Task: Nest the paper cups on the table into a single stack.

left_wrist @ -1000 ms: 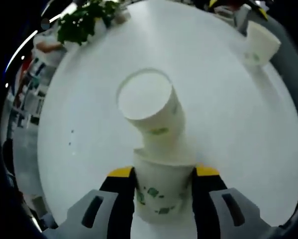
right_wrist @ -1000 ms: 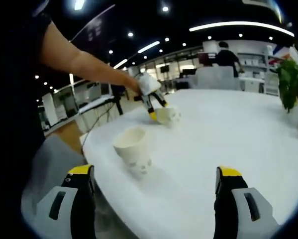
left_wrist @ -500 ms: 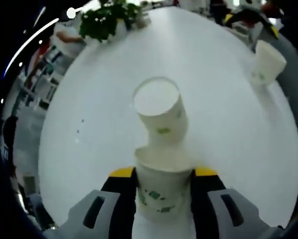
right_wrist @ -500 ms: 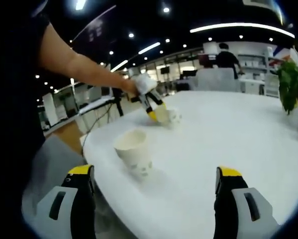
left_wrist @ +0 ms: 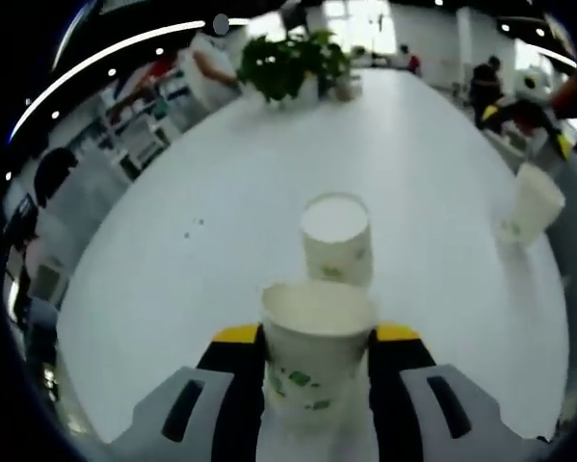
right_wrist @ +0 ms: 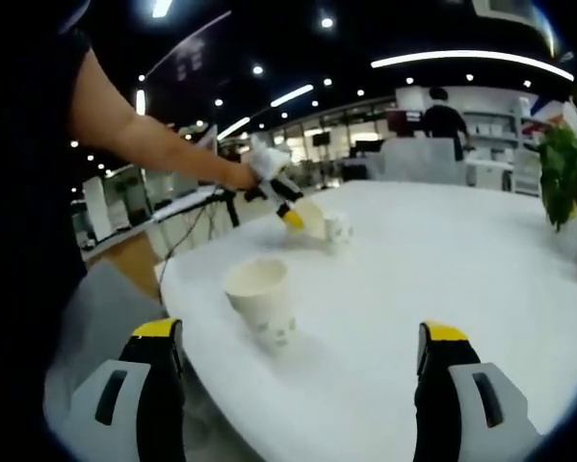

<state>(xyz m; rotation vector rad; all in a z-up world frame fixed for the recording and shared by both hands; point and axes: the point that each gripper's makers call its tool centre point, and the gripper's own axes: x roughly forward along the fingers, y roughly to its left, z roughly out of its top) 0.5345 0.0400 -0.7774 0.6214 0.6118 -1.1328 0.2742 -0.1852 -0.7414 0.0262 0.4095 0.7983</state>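
Observation:
My left gripper (left_wrist: 317, 334) is shut on a white paper cup (left_wrist: 316, 371) with green print, held mouth up between its yellow-tipped jaws. Just beyond it a second cup (left_wrist: 336, 243) stands on the white round table (left_wrist: 192, 241), a small gap apart. A third cup (left_wrist: 534, 202) stands near the right edge. In the right gripper view that third cup (right_wrist: 261, 300) sits mouth up ahead of my right gripper (right_wrist: 298, 337), which is open and holds nothing. Farther off, the left gripper (right_wrist: 286, 207) holds its cup (right_wrist: 309, 218) beside the second cup (right_wrist: 338, 229).
A potted green plant (left_wrist: 288, 67) stands at the table's far side, also the plant (right_wrist: 567, 164) at the right. The table edge (right_wrist: 187, 318) runs close to the third cup. People and shelves fill the room behind.
The second cup, earlier leaning against the held cup's rim, now stands apart from it. My left gripper has lifted and tilted back with its cup. The right gripper has not moved.

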